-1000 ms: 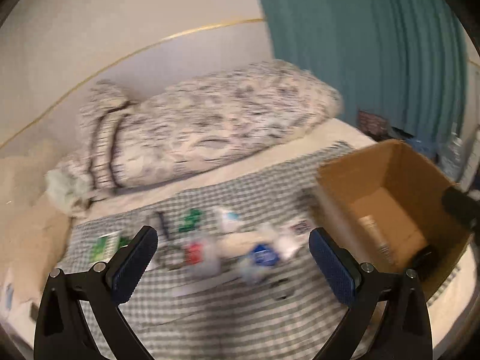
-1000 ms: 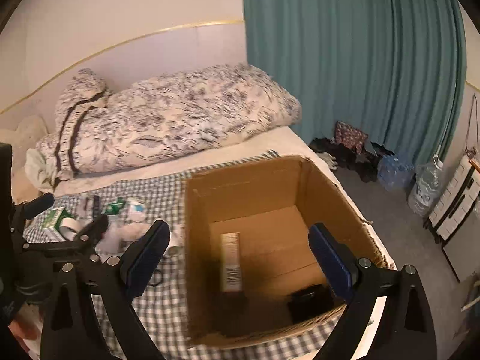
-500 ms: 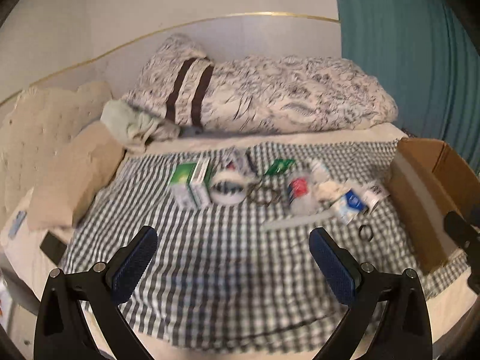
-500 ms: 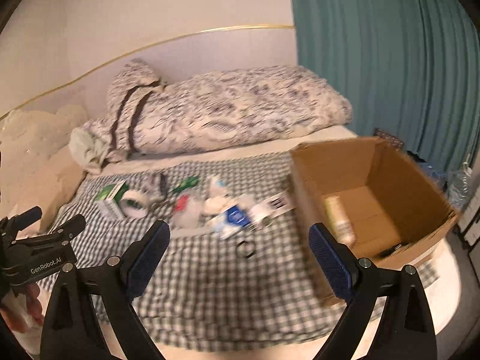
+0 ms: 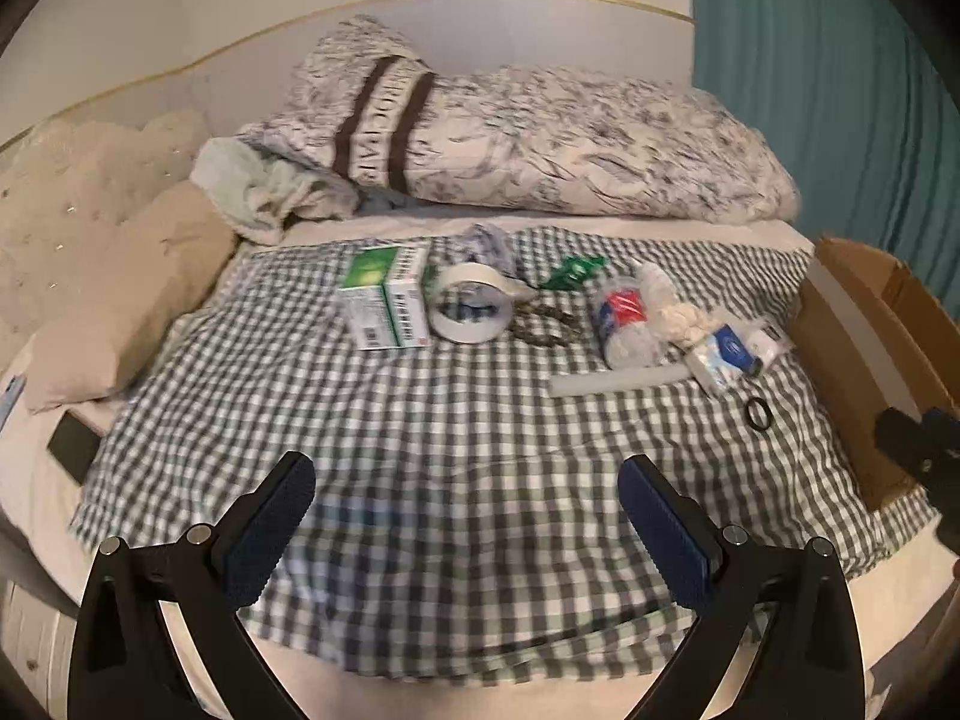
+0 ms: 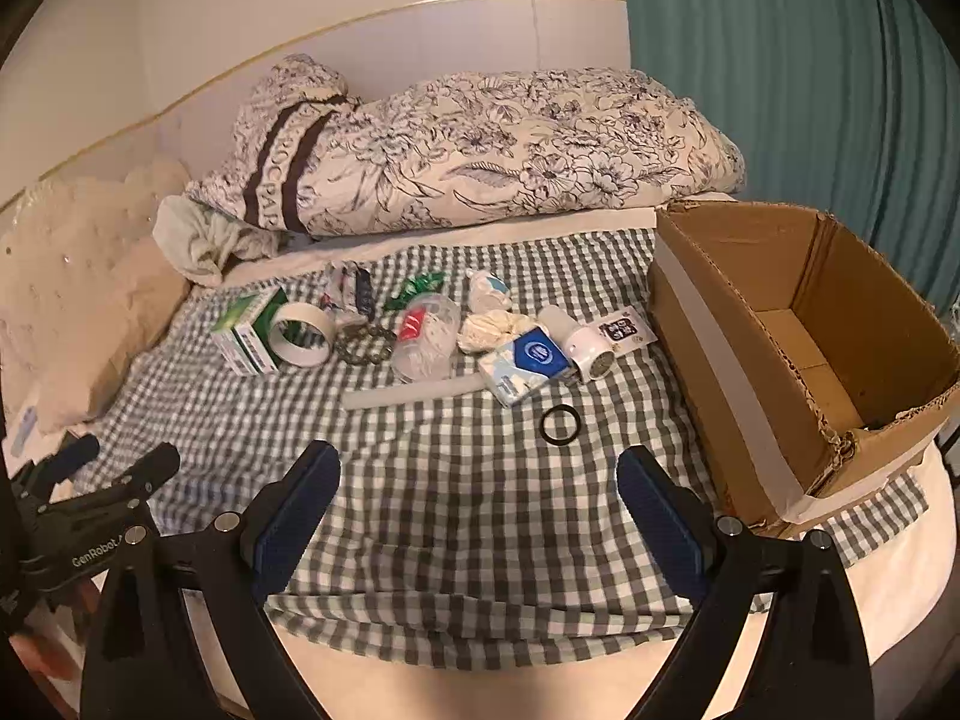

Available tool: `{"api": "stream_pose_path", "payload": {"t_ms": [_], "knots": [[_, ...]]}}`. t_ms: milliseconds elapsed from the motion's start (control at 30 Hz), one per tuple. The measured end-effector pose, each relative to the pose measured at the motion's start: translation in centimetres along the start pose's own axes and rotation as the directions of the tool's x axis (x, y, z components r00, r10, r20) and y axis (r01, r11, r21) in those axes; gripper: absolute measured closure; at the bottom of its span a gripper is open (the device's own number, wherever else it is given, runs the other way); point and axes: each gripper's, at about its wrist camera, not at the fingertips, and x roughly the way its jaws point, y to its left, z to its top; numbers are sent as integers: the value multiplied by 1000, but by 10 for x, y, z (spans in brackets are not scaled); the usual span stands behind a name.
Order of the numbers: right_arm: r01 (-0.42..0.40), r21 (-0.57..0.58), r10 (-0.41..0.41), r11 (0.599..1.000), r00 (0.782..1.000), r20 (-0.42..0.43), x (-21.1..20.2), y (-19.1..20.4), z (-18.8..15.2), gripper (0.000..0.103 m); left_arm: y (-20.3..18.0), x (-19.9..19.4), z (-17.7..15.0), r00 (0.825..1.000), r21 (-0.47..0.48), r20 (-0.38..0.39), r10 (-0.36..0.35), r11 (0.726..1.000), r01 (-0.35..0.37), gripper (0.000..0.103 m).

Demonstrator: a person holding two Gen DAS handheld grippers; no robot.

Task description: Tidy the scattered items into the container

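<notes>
Several small items lie scattered on a checked cloth (image 6: 468, 480) on the bed: a green and white box (image 6: 246, 330), a roll of white tape (image 6: 300, 333), a blue and white tissue pack (image 6: 525, 363), a black ring (image 6: 561, 423), a clear plastic bag with red print (image 6: 423, 336) and a white strip (image 6: 414, 393). An open cardboard box (image 6: 804, 348) stands at the right. My left gripper (image 5: 465, 516) and right gripper (image 6: 477, 507) are both open and empty, hovering over the cloth's near edge.
A rolled floral duvet (image 6: 480, 150) lies along the back of the bed, beige cushions (image 5: 90, 276) at the left, a teal curtain (image 6: 810, 72) at the right. The left gripper also shows at the lower left of the right wrist view (image 6: 90, 480).
Both grippers have swung left from over the cardboard box to face the scattered items; the box has moved to the right side of both views.
</notes>
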Motion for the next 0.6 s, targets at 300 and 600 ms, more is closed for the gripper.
{"api": "stream_pose_path", "payload": {"t_ms": [300, 600], "knots": [[31, 16, -29, 999, 995, -96, 49, -13, -5, 9, -38, 51, 16, 998, 110, -34, -52, 992, 56, 0], [81, 20, -76, 996, 978, -193, 129, -37, 1, 9, -75, 142, 16, 988, 175, -144, -53, 982, 78, 0]]}}
